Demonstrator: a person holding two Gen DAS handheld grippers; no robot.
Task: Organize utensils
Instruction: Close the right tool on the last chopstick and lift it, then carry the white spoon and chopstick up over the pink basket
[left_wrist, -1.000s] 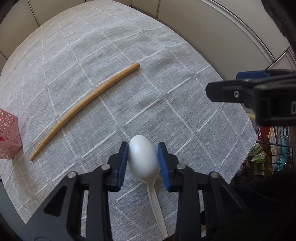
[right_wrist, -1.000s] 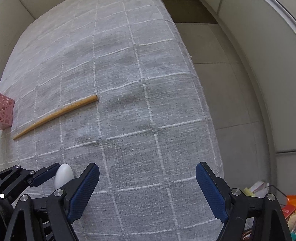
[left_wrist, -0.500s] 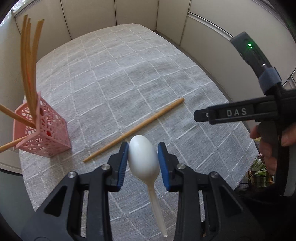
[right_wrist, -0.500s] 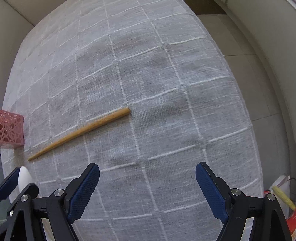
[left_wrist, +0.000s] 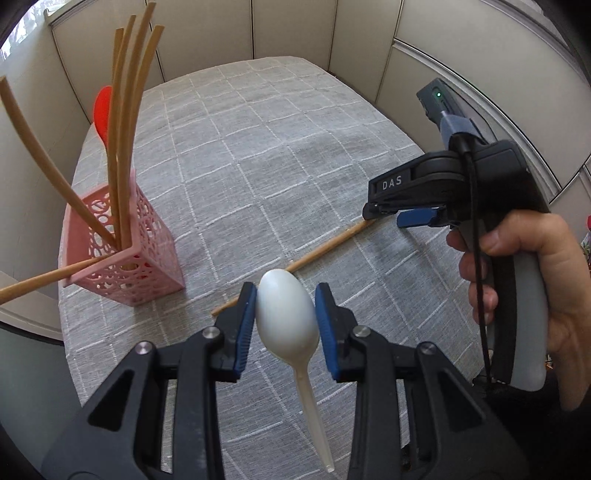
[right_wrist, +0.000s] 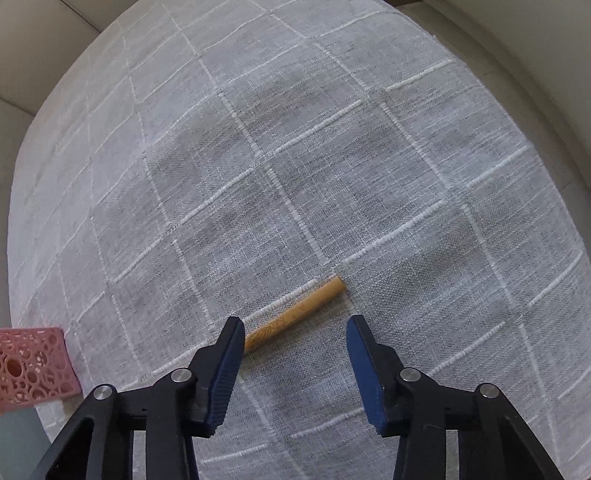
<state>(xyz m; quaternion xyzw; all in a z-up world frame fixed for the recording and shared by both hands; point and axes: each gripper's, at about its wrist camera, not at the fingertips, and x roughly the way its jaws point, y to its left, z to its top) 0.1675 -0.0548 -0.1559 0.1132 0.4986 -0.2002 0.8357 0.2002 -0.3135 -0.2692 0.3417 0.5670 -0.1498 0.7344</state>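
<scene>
Pink lattice holder (left_wrist: 125, 254) near table's left edge, several chopsticks and a red utensil (left_wrist: 102, 114) standing in it. Loose chopstick (right_wrist: 295, 319) lies mid-table toward the near edge. Left gripper (left_wrist: 285, 314) clamps white spoon (left_wrist: 288, 317) by its bowl, above the cloth. Right gripper (right_wrist: 295, 354), jaws just been closing, half-open over the chopstick's thick end, pads not pressing it.

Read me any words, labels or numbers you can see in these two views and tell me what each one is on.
"DAS": white letters on the black side of the right gripper, seen from the left wrist view.
A faint dark marking on the chopstick lying on the tablecloth: too small to read, possibly just a pattern.
Nothing else readable in either view.
</scene>
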